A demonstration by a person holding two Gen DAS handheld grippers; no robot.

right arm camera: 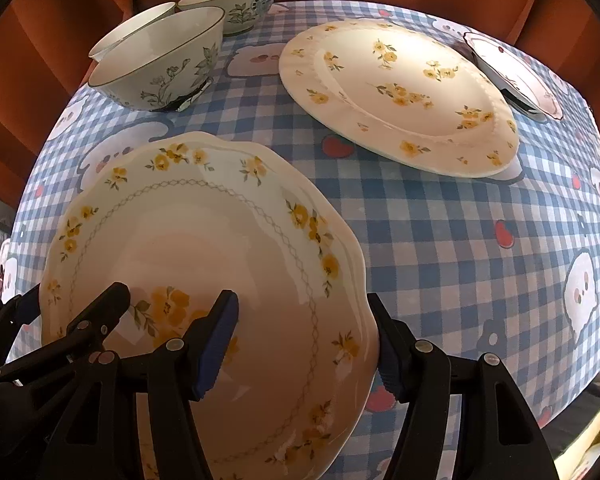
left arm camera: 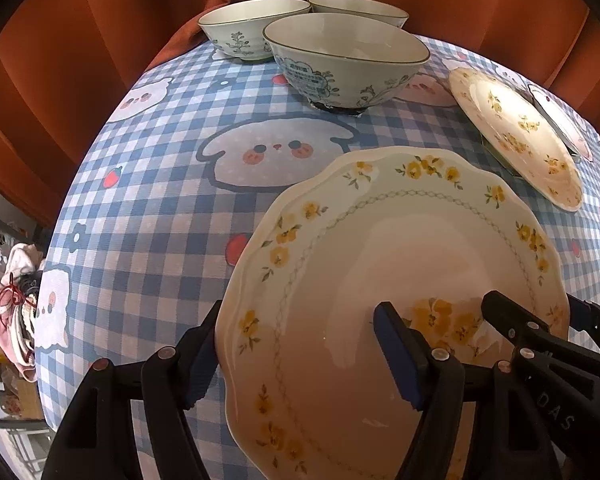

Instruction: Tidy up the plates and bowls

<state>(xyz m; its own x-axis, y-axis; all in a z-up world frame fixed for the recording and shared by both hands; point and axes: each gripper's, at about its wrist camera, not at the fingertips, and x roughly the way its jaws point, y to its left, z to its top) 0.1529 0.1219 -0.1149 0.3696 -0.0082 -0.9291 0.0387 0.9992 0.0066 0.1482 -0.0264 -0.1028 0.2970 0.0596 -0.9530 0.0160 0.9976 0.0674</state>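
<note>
- Below, the left claw (left arm camera: 296,354) straddles the left rim of the scalloped plate (left arm camera: 400,248), one pad under, one over it.
- Likewise the right claw (right arm camera: 304,344) straddles the right rim.
- Beyond the claws, three bowls (left arm camera: 346,60) and a round plate (right arm camera: 400,92) sit on the counter (left arm camera: 160,220).

Checked cartoon tablecloth (left arm camera: 148,216), orange curtain (left arm camera: 80,40) behind, pink bundle (left arm camera: 12,304) beside.
</note>
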